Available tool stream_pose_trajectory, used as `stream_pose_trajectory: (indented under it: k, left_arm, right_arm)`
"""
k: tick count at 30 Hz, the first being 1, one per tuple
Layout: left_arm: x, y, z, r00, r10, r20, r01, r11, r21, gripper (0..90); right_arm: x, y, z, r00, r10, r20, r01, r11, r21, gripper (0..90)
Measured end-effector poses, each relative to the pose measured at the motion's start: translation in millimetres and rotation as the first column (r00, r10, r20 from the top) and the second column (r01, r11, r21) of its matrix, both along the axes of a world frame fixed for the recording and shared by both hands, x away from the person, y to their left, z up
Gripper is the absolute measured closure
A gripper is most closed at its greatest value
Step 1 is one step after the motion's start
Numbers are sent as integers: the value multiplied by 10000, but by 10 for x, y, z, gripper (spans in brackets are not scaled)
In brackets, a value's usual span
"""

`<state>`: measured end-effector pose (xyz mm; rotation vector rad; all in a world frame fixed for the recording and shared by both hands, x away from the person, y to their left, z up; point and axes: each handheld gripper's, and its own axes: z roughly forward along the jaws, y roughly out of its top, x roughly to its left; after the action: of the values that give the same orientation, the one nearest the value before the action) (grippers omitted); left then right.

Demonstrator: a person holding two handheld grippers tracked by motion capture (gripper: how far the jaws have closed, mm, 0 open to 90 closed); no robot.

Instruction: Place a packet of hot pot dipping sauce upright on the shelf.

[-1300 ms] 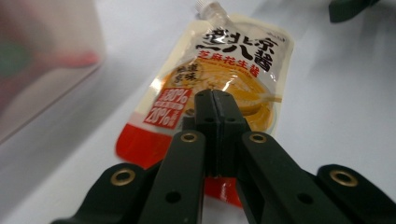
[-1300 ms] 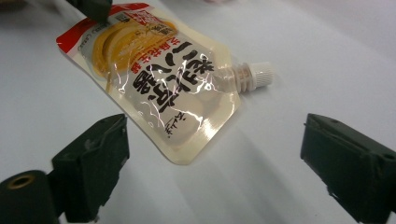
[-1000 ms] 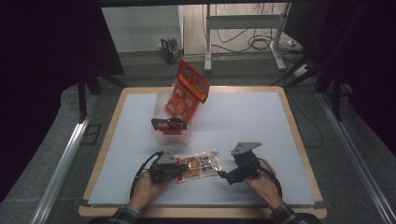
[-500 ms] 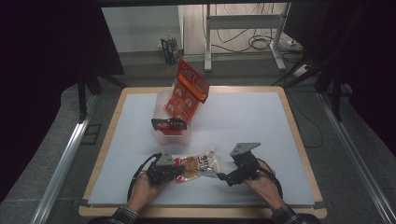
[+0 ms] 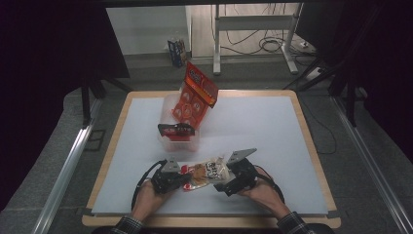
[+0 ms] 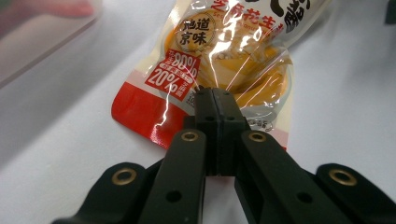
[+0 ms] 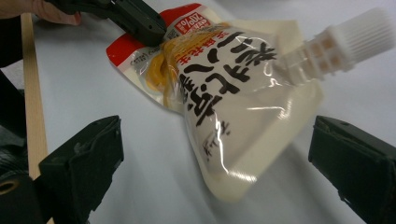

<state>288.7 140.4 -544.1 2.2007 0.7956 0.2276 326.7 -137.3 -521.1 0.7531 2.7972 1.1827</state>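
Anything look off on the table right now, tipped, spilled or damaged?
One thing: the orange packet leans tilted out of the clear tub, sticking up past its rim. No spill shows. The spouted pouch lies flat and looks intact, pinched at its red end by the left hand-held gripper; the right hand-held gripper stands open around it.

This looks like a lab or test room, not a home. A wood-edged tabletop (image 5: 311,141) under a plain white sheet stands between dark curtains (image 5: 53,44). Metal rails (image 5: 63,170) run along the grey floor on both sides, and at the far end loose cables (image 5: 272,45) lie beneath a metal stand (image 5: 253,19).
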Motion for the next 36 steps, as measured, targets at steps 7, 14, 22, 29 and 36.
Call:
stream_pose_trajectory:
  k: [7, 14, 22, 29, 36]
  left_arm:
    - [-3, -5, 0, 10000, 40, 20, -40, 10000, -17, 900]
    - [-9, -16, 8, 10000, 42, 61, -43, 10000, 83, 900]
    - [11, -5, 23, 9999, 100, -136, -100, 9999, 1, 900]
    - [-42, 94, 104, 9984, 560, 125, -551, 9964, -651, 701]
    - [-95, 158, 159, 9963, 799, 314, -754, 9894, -1245, 554]
  right_arm:
    - [90, 102, -37, 9969, -181, -764, 222, 9984, 528, 212]
    - [212, 166, -20, 9847, -316, -1711, 530, 9912, 1216, 376]
    - [204, 285, 79, 9901, -287, -1372, 422, 9944, 969, 669]
    - [188, 302, 216, 9949, -50, -1005, 156, 9944, 1041, 734]
    - [183, 244, 382, 9980, 33, -626, 35, 9941, 1084, 796]
